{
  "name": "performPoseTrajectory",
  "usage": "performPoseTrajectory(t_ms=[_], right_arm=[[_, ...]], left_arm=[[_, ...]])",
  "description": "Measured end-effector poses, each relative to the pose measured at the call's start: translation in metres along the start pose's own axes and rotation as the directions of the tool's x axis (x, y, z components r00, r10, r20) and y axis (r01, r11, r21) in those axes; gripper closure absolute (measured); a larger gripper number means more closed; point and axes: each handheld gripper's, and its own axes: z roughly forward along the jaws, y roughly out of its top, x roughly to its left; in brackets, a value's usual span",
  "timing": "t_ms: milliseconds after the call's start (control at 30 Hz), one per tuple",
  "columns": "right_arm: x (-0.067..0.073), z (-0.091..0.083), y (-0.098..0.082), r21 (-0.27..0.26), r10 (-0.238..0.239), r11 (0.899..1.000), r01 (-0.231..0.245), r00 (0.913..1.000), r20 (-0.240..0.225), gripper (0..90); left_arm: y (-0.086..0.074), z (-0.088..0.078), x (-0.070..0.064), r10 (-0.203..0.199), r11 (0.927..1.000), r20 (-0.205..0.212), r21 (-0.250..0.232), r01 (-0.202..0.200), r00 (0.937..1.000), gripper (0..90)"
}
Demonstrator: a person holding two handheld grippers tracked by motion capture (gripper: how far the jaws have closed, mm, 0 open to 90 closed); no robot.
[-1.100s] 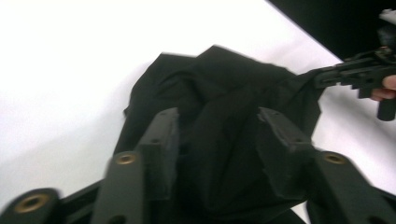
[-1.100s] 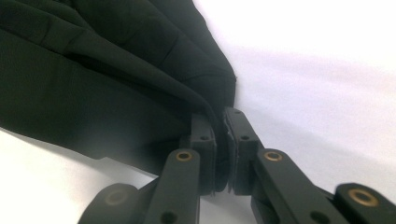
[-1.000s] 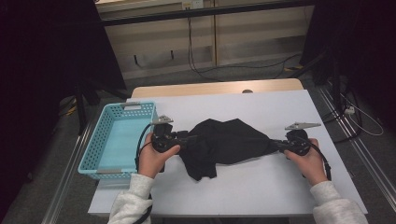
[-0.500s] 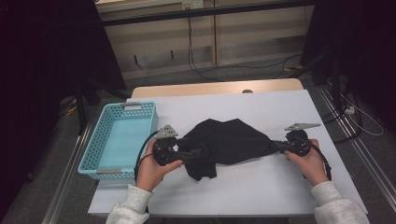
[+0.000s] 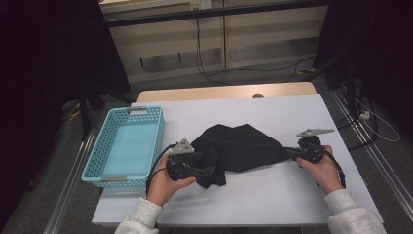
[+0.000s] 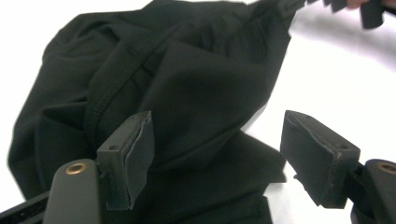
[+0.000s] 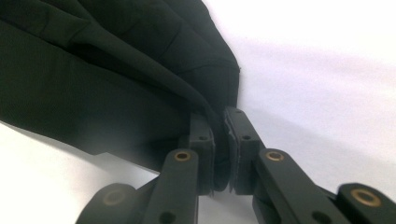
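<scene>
Currently: right gripper pinched cloth, left gripper spread

Black cloth (image 5: 238, 148) lay crumpled mid-worktop (image 5: 272, 204), right of the basket (image 5: 127, 146) and clear of it.

Right gripper (image 5: 290, 153) sat at the cloth's right corner. Right gripper view showed its jaws pressed together on a fold of cloth (image 7: 116, 93), fabric sandwiched between the pads (image 7: 236, 149). The fabric ran taut from that corner toward the main bunch.

Left gripper (image 5: 207, 170) sat at the cloth's lower left edge, held in the left hand (image 5: 163, 183). Left gripper view showed the jaws spread wide, having just been opening. Cloth (image 6: 187, 84) lay between and beyond them, but neither pad (image 6: 140, 154) pressed on it. White worktop showed by the right-hand jaw in that view.

Basket was turquoise and stood at the worktop's left edge. Right hand (image 5: 324, 170) rested near the right edge.
</scene>
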Motion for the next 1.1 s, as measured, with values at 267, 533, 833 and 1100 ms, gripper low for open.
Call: performPoseTrajectory(t_ms=[267, 533, 833, 1100], right_arm=[[-0.001, 0.0, 0.0, 0.003, -0.007, 1.0, 0.007, 1.0, 0.0, 79.0], [-0.002, 0.001, -0.001, -0.005, -0.005, 1.0, 0.005, 1.0, -0.008, 78.6], [-0.001, -0.003, -0.001, -0.031, -0.012, 0.999, 0.011, 0.9995, -0.028, 64.5], [0.009, -0.016, -0.005, -0.094, -0.039, 0.995, 0.034, 0.9977, -0.055, 42.3]], left_arm=[[0.0, 0.011, 0.007, -0.007, 0.9999, -0.05, 0.012, 0.007, 0.9987, 38.1], [0.006, 0.009, 0.012, -0.054, 0.9983, -0.054, -0.022, 0.053, 0.997, 74.9], [0.016, -0.016, 0.027, -0.195, 0.9758, -0.038, -0.11, 0.189, 0.9801, 87.4], [0.015, -0.015, 0.031, -0.231, 0.9699, -0.056, -0.092, 0.225, 0.9713, 87.4]])
